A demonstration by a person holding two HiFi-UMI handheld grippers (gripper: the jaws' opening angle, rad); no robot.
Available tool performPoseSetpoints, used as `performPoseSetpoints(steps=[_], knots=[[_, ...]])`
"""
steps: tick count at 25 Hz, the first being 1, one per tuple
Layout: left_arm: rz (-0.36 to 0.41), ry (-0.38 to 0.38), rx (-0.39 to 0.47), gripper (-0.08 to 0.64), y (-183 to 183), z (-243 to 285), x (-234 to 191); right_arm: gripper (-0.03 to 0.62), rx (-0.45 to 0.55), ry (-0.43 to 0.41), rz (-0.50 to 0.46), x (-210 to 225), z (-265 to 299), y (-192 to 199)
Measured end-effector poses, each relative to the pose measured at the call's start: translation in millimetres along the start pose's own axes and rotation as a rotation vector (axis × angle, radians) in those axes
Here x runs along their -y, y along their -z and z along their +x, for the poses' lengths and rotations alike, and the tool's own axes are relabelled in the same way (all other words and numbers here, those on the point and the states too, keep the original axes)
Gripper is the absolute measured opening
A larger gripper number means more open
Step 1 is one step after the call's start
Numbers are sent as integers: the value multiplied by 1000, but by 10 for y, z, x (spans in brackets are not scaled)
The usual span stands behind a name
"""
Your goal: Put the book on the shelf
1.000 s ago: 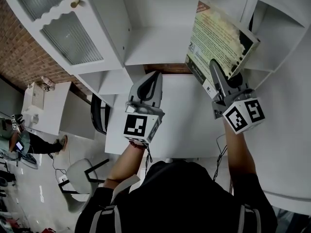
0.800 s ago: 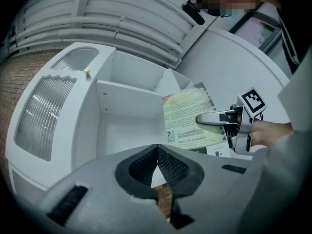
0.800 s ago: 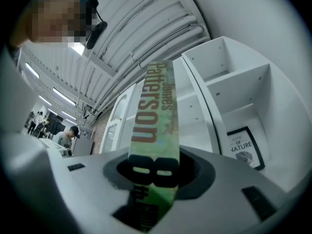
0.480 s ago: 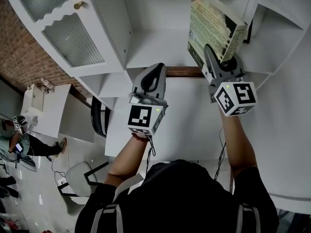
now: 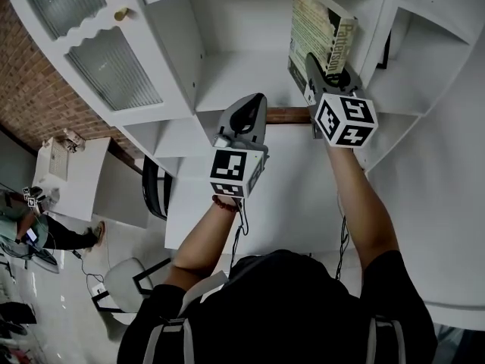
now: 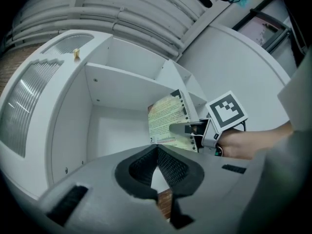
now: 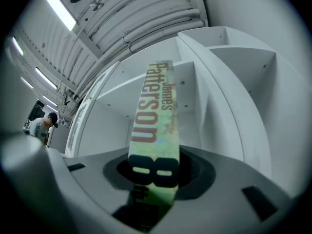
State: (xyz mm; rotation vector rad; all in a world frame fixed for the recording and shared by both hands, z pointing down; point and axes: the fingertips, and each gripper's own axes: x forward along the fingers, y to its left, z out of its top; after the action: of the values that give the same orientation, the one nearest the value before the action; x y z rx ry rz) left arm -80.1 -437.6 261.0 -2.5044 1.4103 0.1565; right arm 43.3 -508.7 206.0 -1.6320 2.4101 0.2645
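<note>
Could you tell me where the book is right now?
The book is at the head view's upper right, held by the right gripper, inside the shelf compartment near its right wall.

We see the book [image 5: 322,29] standing upright inside the shelf [image 5: 235,70], at the right side of its open compartment. It is just beside the divider [image 5: 379,21], with its spine turned outward towards us. The right gripper [image 5: 321,73] clasps the spine's lower end from the front, one jaw on each cover. Whether the book's foot touches the shelf board we cannot tell. The left gripper [image 5: 254,106] sits to the left, before the shelf's front edge, jaws together and apart from the book. A cabinet door [image 5: 114,67] hangs left of the compartment, and another compartment [image 5: 424,67] lies right of the divider.
</note>
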Motion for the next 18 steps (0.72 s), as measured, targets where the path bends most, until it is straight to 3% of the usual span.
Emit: performPoseSetpoints(steps=[8,18], knots=[[-2,3,-1,18,29,35,-18,167,-23,130,56,213,277,147],[1,7,-1,18,19,20,-40,167,-7,214,107,354,498,241]])
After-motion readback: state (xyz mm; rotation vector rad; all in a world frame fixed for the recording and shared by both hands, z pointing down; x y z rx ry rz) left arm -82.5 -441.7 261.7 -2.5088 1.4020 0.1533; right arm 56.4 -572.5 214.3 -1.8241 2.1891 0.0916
